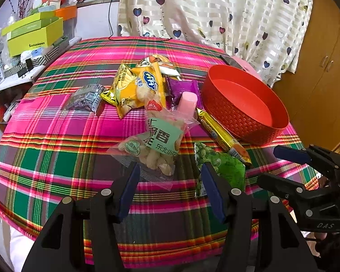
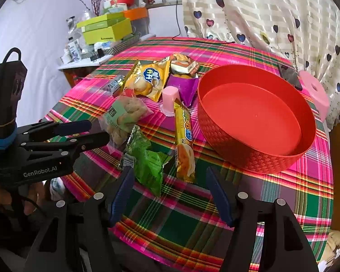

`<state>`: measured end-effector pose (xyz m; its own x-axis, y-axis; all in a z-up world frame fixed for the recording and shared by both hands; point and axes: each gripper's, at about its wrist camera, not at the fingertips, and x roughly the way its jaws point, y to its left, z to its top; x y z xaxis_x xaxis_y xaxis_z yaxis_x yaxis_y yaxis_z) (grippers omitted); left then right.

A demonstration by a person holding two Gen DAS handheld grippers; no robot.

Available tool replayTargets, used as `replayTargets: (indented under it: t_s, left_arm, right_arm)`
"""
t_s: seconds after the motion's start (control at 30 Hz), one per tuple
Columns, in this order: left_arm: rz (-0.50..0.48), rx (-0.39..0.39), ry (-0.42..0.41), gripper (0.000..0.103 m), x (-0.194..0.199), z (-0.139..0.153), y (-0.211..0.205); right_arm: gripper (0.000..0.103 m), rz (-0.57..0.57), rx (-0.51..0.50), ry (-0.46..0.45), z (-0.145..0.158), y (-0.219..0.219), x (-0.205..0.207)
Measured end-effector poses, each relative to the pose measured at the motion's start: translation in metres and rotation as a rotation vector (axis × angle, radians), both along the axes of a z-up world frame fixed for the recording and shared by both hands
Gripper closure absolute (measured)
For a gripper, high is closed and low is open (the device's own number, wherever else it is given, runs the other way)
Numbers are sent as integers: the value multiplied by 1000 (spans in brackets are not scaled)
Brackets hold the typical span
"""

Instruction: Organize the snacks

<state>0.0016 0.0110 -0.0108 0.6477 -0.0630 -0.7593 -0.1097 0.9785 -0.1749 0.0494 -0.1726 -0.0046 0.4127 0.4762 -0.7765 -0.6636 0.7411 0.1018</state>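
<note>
An empty red round basket (image 1: pixel 242 104) (image 2: pixel 256 117) stands on the plaid table. Left of it lies a heap of snacks: a yellow bag (image 1: pixel 138 88) (image 2: pixel 147 79), a purple packet (image 1: pixel 181 87) (image 2: pixel 184 86), a pink jelly cup (image 1: pixel 188 103) (image 2: pixel 170 99), a long gold bar (image 1: pixel 222 136) (image 2: pixel 184 140), a clear bag with a green label (image 1: pixel 156 145) (image 2: pixel 124 115), and a green pea packet (image 1: pixel 222 167) (image 2: pixel 147 158). My left gripper (image 1: pixel 170 176) is open just short of the clear bag. My right gripper (image 2: pixel 167 181) is open near the green packet and the gold bar.
Green boxes (image 1: pixel 34 34) and clutter fill a side table at the far left. A heart-print curtain (image 1: pixel 215 11) hangs behind. A dark phone (image 2: pixel 290 74) and a pink holder (image 2: pixel 315 93) lie behind the basket. The plaid cloth (image 2: pixel 192 215) drops off at the near edge.
</note>
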Motion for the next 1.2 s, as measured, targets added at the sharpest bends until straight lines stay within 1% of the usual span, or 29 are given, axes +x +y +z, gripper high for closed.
replayTargets:
  t_s: [0.23,0.37,0.47,0.83,1.1,1.2]
  left_arm:
    - [-9,-3,-4,45,-1,1,-3]
    - [-17,-22,-24,45,-4,5,-4]
    - [-7,-6,-30,45,-5,7,-4]
    - [5,-11,-7,45,-3,4,-2]
    - [17,-21,0,45,-1,4,2]
    - [18,-12,-7,45,-2,5,1]
  right_arm:
    - [37,1,1,1,0,1,0]
    - [37,1,1,-1,1,0,1]
    - [37,0,2,0,1,1,1]
    - [37,0,8,0,0,-2,-1]
    - [37,-1,7,-1,1,-1,0]
    - [37,-2,9,-2,1,-1,-1]
